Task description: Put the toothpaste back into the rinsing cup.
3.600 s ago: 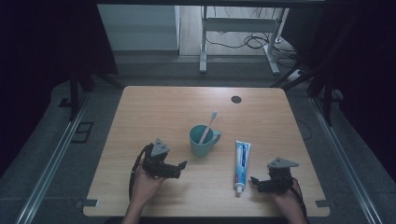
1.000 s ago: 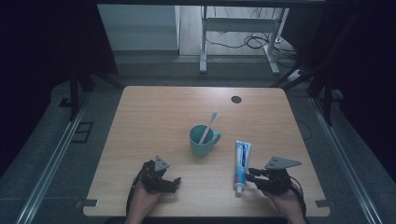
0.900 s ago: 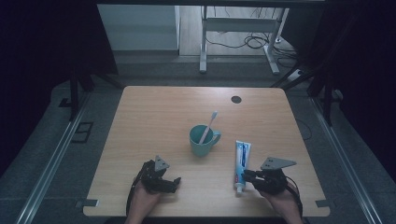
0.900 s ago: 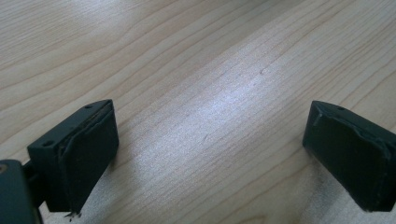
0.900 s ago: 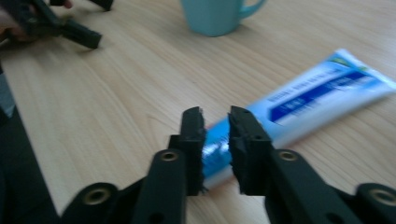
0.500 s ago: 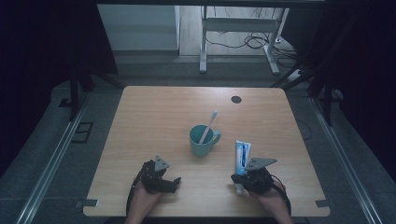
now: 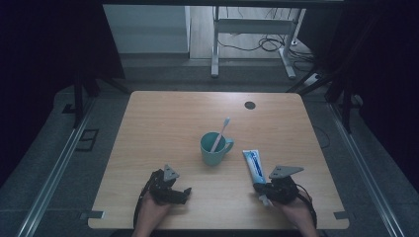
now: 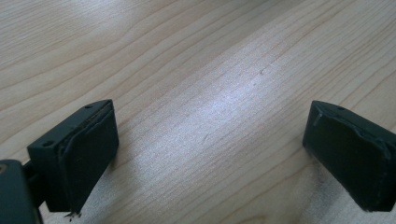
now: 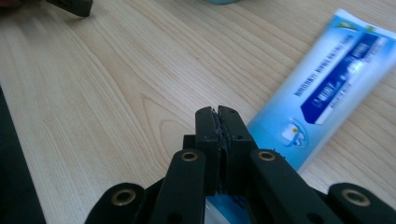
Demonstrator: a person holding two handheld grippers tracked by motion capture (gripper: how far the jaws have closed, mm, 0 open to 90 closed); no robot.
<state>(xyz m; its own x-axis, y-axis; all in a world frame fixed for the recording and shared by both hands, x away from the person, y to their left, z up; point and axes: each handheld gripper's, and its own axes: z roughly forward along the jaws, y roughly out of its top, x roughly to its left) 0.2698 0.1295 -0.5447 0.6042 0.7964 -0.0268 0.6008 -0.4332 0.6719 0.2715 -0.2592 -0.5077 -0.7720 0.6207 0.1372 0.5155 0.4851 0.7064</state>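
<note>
I've got both hands in at the near edge, forearms coming up from the bottom of the high view. Left gripper point(image 7: 184, 193) sits low and roughly level, pointing to the right, grey plate on top, cable looping back along the wrist. In the left gripper view its jaws stand wide apart, nothing between the pads point(image 8: 88, 158). Right gripper point(image 7: 262, 193) is low too, pointing left, grey plate tilted on top, cable curling round behind the hand. Its jaws have just been closing; in the right gripper view the pads point(image 9: 218, 128) meet face to face, with no gap I can see. Both hands wrap the gripper bodies from behind.
</note>
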